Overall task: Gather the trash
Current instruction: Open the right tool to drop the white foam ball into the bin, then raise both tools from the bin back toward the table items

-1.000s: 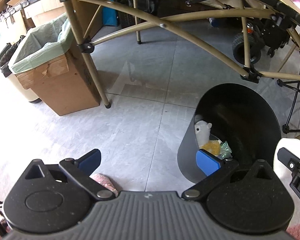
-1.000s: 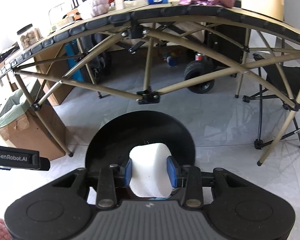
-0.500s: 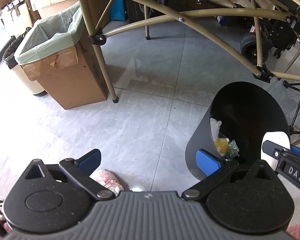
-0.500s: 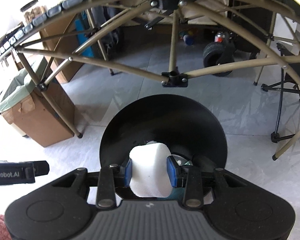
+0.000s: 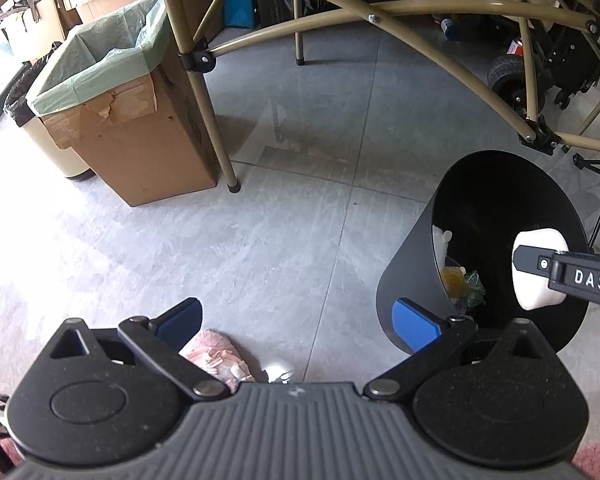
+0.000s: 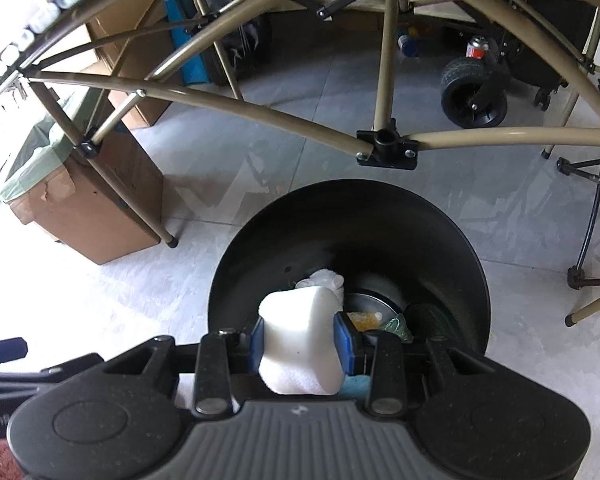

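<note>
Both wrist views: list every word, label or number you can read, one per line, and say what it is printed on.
"DAS" – white letters on the right gripper, seen from the left wrist.
"Gen" – cut-off white lettering on the left gripper's body, at the right wrist view's left edge.
Print on the cardboard behind the table frame: too cropped to read.

We hold our right tool [image 6: 298, 342] pointing steeply downward, its two blue pads pressed against the sides of a white wad [image 6: 300, 344] clamped between them. Our left tool [image 5: 296, 322] also tilts steeply down, its blue pads spread wide apart with nothing between them. The right tool's finger reaches into the left wrist view from the right edge.
</note>
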